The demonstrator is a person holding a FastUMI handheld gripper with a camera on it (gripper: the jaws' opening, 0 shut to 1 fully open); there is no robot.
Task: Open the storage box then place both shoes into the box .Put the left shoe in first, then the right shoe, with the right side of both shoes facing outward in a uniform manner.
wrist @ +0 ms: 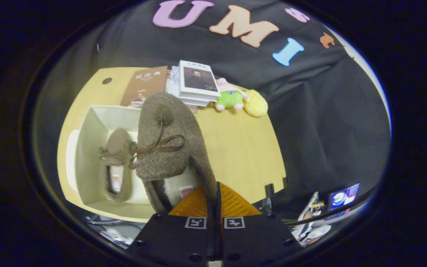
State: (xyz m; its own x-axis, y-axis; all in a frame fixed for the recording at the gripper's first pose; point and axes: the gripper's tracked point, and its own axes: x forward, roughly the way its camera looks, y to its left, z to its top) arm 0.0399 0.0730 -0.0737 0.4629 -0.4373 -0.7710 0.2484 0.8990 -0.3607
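Gripper (214, 200) jaws clenched on the heel rim of the right shoe (171, 144) — toe pointing away, long axis along the fingers. Open box (91, 122) lies just left and below, left shoe (116, 167) already inside; drop goes beside it.

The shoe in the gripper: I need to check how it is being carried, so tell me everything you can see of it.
The held shoe is a brown, woolly-looking slipper with a pompom and a thin brown bow on top and a pale lining. It hangs above the table, toe pointing away, beside and partly over the open storage box, where the other shoe already lies. The gripper is shut on its heel rim, fingers nearly together. Nothing else touches it.
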